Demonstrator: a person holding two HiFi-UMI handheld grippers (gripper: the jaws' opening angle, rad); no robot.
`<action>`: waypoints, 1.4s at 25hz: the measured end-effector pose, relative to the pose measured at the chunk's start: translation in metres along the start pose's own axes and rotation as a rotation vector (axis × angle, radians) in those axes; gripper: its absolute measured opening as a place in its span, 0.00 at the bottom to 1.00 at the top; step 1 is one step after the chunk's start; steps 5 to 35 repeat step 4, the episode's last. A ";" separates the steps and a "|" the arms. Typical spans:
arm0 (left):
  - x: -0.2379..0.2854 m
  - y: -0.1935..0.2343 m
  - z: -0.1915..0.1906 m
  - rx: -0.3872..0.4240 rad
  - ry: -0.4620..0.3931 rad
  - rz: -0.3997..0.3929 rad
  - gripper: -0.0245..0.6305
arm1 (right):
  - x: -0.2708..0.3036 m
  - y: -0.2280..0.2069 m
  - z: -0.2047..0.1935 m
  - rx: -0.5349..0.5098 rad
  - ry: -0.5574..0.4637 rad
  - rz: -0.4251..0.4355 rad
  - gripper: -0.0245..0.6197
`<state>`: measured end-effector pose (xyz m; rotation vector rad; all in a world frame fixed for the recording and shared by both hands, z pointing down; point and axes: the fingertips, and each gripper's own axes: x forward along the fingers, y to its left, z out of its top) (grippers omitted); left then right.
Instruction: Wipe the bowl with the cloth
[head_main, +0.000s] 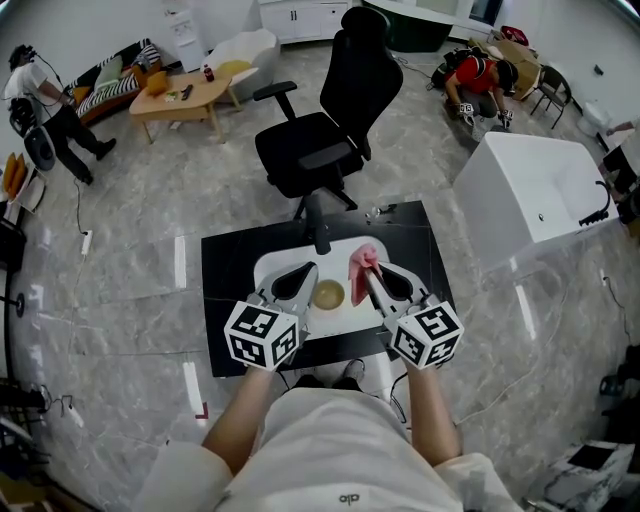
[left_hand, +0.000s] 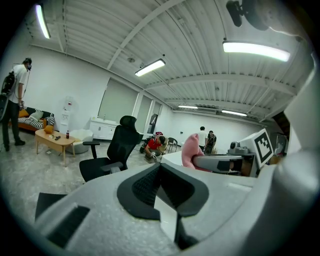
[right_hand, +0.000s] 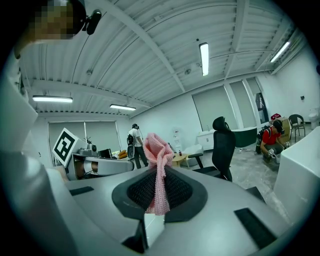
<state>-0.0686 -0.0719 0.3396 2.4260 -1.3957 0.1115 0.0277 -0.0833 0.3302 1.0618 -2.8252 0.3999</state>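
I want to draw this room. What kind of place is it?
Probably a big open workroom or office, not a home: there's a black office chair, a low wooden table beside a sofa, and long strip lights on the ceiling.

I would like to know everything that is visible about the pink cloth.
The cloth is pink, with a knitted, mesh-like weave, and looks soft. It is bunched into a narrow strip, pinched between the shut jaws of the right gripper; its free end stands above the jaw tips in a rounded fold. In the head view it is held over the white tray, apart from the bowl.
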 end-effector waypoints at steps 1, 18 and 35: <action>0.000 0.000 0.000 -0.001 0.000 -0.001 0.06 | 0.000 0.000 0.000 0.000 0.001 0.000 0.08; 0.001 0.001 -0.001 -0.003 0.002 -0.003 0.06 | 0.002 0.000 -0.001 -0.002 0.004 0.003 0.08; 0.001 0.001 -0.001 -0.003 0.002 -0.003 0.06 | 0.002 0.000 -0.001 -0.002 0.004 0.003 0.08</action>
